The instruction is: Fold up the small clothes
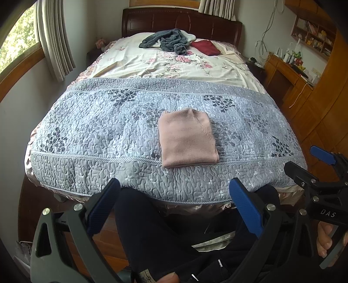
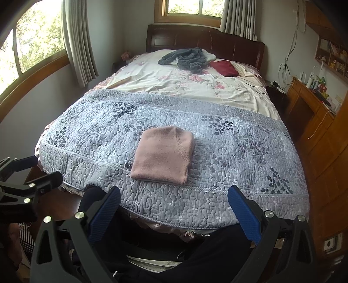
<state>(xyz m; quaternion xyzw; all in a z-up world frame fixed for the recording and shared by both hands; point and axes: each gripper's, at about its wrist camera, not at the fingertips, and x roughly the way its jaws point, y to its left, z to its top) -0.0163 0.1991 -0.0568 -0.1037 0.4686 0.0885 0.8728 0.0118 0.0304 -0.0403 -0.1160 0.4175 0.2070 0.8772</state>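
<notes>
Now my left gripper point(image 1: 174, 209) and right gripper point(image 2: 174, 214) hang spread and empty, short of the quilt point(image 1: 97, 130). On it, near its front edge, lies the folded pink garment point(image 1: 187, 139): soft, light, floppy; I'd pinch a folded edge.

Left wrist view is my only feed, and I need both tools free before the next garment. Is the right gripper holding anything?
Observer: No. In the right wrist view the right gripper is open, fingers wide apart with nothing between them. The folded pink garment lies beyond them on the quilt.
Operator: Where does my left gripper sit from there?
Observer: The left gripper is off the bed's near left corner, clear of the quilt, and open too.
Operator: What is above the headboard? My view cuts it off.
Observer: A window sits right above the headboard.
</notes>
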